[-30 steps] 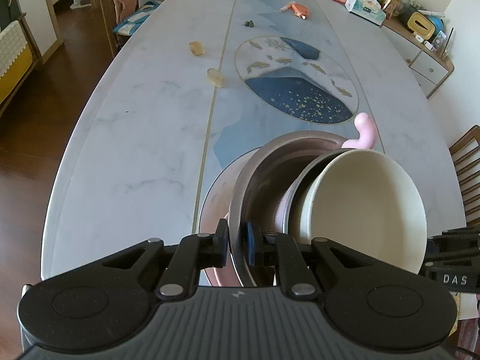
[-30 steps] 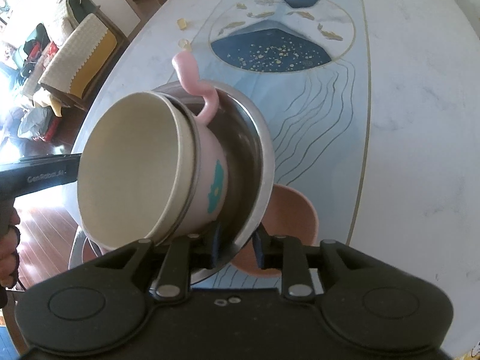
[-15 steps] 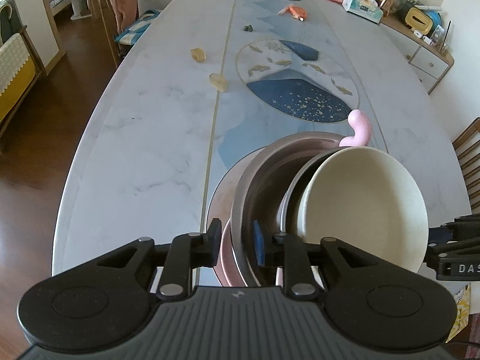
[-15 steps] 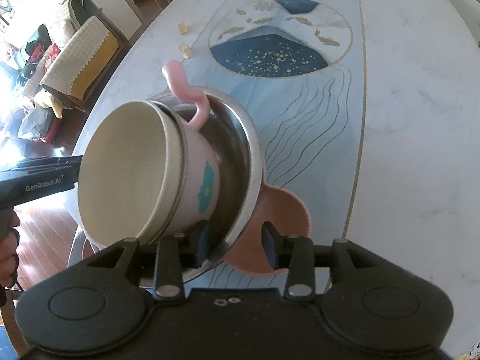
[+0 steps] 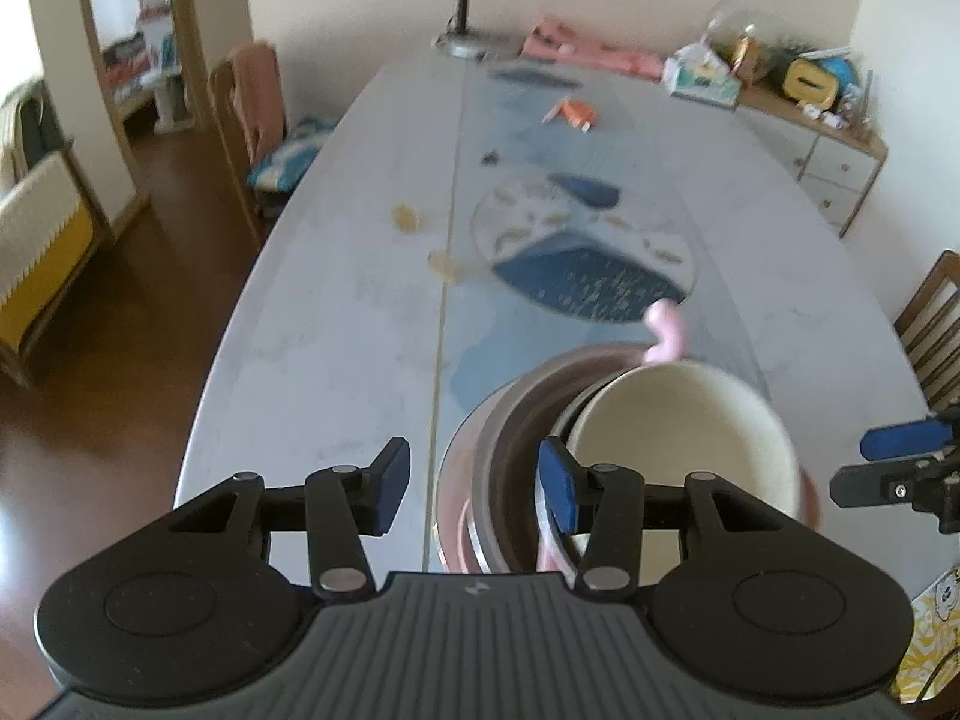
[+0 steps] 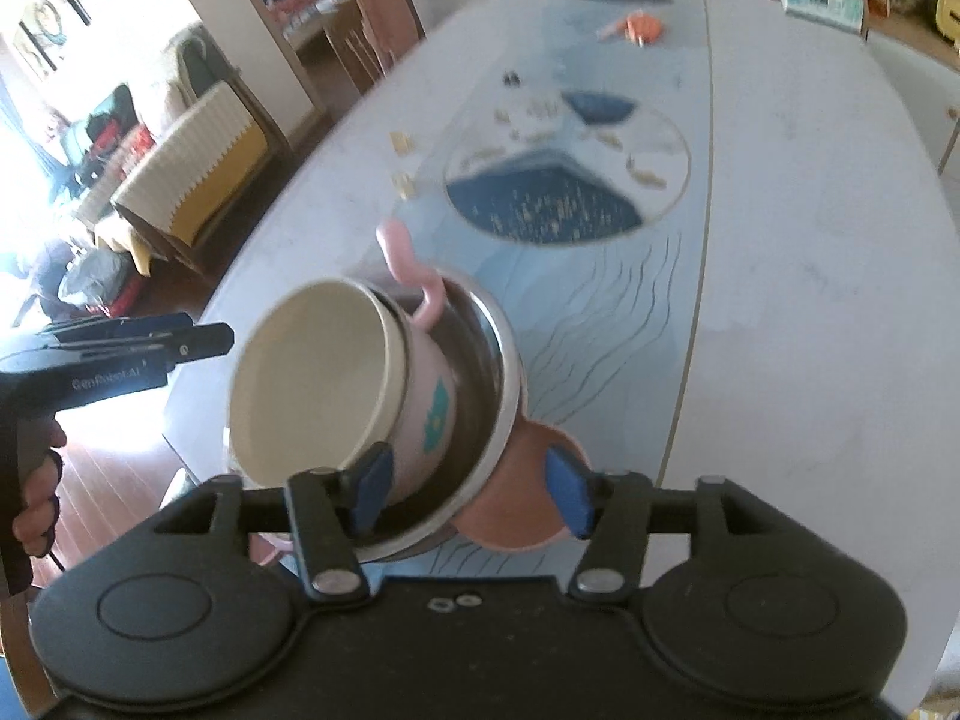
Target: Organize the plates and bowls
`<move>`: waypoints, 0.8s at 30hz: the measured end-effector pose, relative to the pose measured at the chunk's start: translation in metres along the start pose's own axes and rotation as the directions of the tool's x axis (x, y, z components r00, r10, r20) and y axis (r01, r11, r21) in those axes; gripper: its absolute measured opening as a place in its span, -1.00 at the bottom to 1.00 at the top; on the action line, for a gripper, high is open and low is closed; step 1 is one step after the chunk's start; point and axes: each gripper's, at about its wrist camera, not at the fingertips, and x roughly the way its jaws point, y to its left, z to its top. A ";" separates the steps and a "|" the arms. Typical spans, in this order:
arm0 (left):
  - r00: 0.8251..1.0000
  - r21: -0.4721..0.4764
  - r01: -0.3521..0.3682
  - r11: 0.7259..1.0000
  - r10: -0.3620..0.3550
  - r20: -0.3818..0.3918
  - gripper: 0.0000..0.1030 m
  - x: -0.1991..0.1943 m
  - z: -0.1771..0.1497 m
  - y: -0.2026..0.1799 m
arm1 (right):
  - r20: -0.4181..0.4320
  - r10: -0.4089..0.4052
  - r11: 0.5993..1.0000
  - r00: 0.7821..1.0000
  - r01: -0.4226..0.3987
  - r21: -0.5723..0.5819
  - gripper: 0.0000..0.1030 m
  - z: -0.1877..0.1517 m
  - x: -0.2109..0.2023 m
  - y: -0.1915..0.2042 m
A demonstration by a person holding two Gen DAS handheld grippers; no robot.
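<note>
Tilting leftward, the nested bowl stack [image 6: 372, 396] sits ungripped between both opening hand-held grippers [image 6: 468, 489].

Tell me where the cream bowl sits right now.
The cream bowl lies tilted on its side in the pink cup, nested inside the steel bowl on the marble table, low and left of centre in the right wrist view.
</note>
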 end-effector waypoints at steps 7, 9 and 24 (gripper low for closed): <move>0.995 0.002 0.021 1.000 -0.021 0.098 0.19 -0.034 0.004 -0.020 | 0.111 0.009 0.999 0.994 -0.003 -0.049 0.39 -0.004 -0.028 0.006; 0.993 -0.003 0.024 1.000 -0.023 0.116 0.19 -0.042 0.003 -0.023 | 0.129 0.010 0.999 0.992 -0.004 -0.047 0.40 -0.005 -0.032 0.006; 0.982 -0.043 0.046 0.998 -0.037 0.187 0.56 -0.081 -0.029 -0.045 | 0.319 0.014 0.997 0.948 0.012 -0.077 0.86 -0.035 -0.065 0.024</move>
